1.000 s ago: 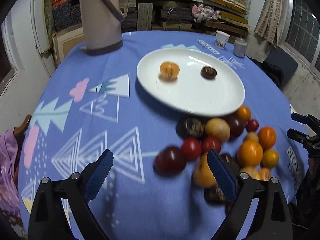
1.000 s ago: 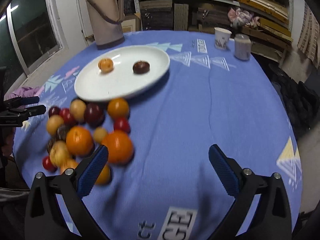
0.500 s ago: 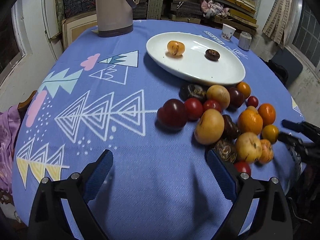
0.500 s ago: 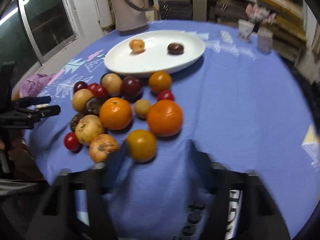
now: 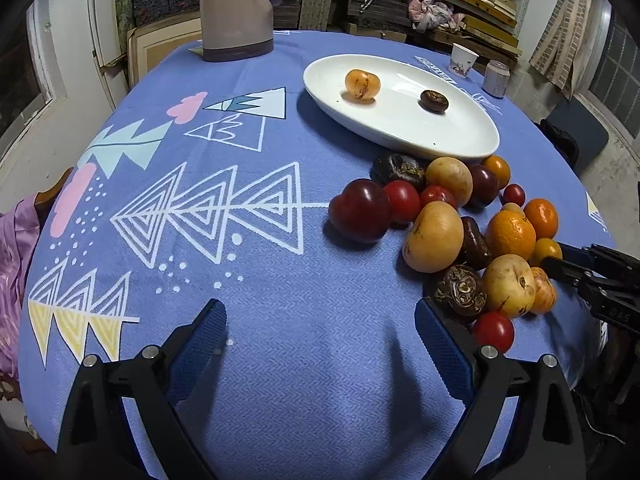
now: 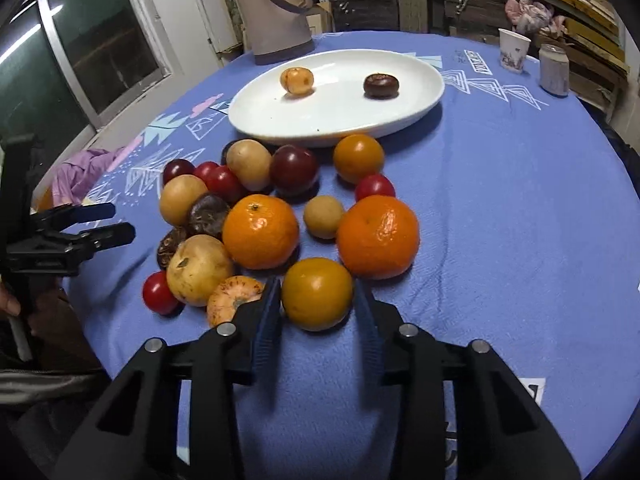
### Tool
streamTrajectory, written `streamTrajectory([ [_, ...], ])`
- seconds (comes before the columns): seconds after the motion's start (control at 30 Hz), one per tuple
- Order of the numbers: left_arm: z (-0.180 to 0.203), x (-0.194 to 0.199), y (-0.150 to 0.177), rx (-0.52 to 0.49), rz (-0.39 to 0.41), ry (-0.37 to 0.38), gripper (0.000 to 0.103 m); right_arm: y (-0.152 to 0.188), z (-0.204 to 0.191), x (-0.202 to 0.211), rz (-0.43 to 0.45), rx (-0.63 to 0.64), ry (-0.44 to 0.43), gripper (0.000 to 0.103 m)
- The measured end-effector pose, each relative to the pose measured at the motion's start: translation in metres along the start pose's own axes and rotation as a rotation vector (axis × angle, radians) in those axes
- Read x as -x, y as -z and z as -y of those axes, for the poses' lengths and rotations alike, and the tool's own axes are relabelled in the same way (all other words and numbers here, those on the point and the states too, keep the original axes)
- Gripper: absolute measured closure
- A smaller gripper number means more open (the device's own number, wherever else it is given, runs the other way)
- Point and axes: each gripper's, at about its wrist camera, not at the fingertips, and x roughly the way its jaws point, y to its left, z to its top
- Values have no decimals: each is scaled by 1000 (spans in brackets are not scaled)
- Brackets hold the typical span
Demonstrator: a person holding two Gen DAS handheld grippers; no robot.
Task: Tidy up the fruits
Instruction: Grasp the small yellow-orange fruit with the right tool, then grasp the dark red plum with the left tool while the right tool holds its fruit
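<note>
Jug [image 5: 236,8] top cut off behind plate [image 6: 424,92]. Right gripper [image 6: 318,316] narrow around yellow fruit [image 6: 317,299], contact unclear; left gripper [image 5: 320,336] wide. Blue tablecloth [image 5: 280,288], cluttered shelves [image 5: 400,4].

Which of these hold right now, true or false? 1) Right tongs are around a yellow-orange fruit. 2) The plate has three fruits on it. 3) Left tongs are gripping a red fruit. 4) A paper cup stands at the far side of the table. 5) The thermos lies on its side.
1) True: the right tongs have a finger on each side of the yellow-orange fruit; contact is unclear.
2) False: the plate holds two, an orange fruit and a dark brown fruit.
3) False: the left tongs are wide open over bare tablecloth.
4) True: the paper cup stands beside a jar.
5) False: the thermos stands upright.
</note>
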Motion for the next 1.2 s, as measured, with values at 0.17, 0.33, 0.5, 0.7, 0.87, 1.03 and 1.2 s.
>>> streamTrajectory([
  [0.17, 2, -4, 0, -5, -10, -3, 7, 0, 2, -6, -6, -19, -36, 66],
  [0.33, -2, -3, -6, -2, 19, -20, 7, 2, 12, 2, -7, -29, -66, 66],
  [0.5, -18, -2, -17, 65, 53, -63, 7, 10, 27, 20, 14, -32, -66, 66],
  [0.7, 5, -12, -24, -24, 58, -36, 11, 16, 30, 22, 11, -32, -70, 66],
  [0.87, 14, -31, -33, -72, 43, -110, 13, 16, 21, 19, -1, -14, -115, 66],
  [1.03, 11, -37, -42, -79, 49, -41, 26, 14, 20, 19, -4, -9, -112, 66],
  [1.2, 10, -52, -46, -72, 35, -22, 42, 14, 16, 15, -24, -3, -86, 66],
])
